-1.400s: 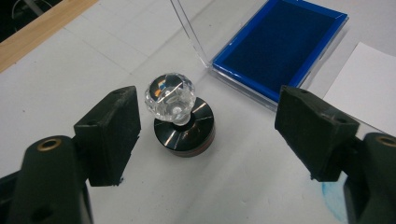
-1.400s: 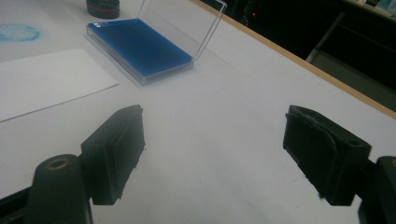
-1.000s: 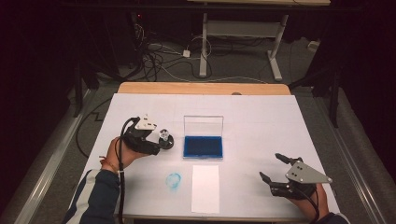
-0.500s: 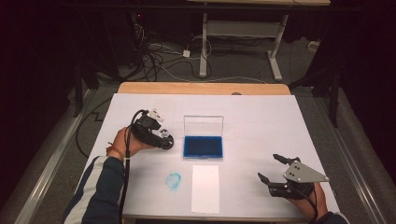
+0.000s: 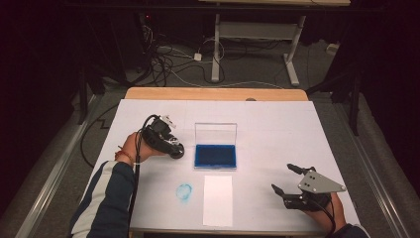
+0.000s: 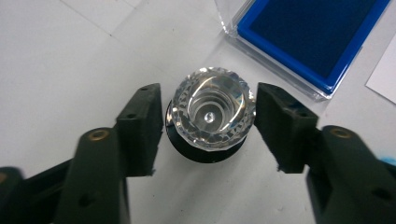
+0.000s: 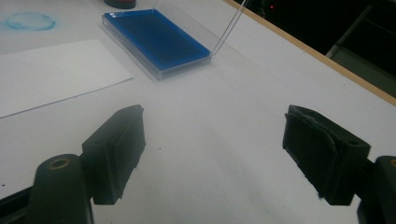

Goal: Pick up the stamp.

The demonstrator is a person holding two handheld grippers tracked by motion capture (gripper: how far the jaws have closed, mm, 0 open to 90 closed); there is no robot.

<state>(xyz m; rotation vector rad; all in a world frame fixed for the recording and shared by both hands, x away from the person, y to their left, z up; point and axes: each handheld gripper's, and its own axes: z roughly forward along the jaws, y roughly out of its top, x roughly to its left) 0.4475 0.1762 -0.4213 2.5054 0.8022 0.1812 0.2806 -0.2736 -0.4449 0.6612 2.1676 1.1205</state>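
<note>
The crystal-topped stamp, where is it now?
The crystal-topped stamp stands on the white table, between the left gripper's open jaws, just left of the blue ink pad.

black gripper (image 5: 174,147) jaws, brass screws; grey triangular plate on right gripper (image 5: 285,179); navy sleeve (image 5: 106,198), white stripe.

The left tongs (image 5: 167,140) reach forward from a hand (image 5: 132,147) whose forearm, in a dark sleeve with a light stripe, comes in at a slant. Their two black jaws stand parted, tips pointing down and away from the person, a narrow gap showing inside each pad. The right tongs (image 5: 286,179) sit low and near the person, held in a hand (image 5: 328,208) behind them, the jaws spread wide and aimed toward the left tongs' side.
</note>
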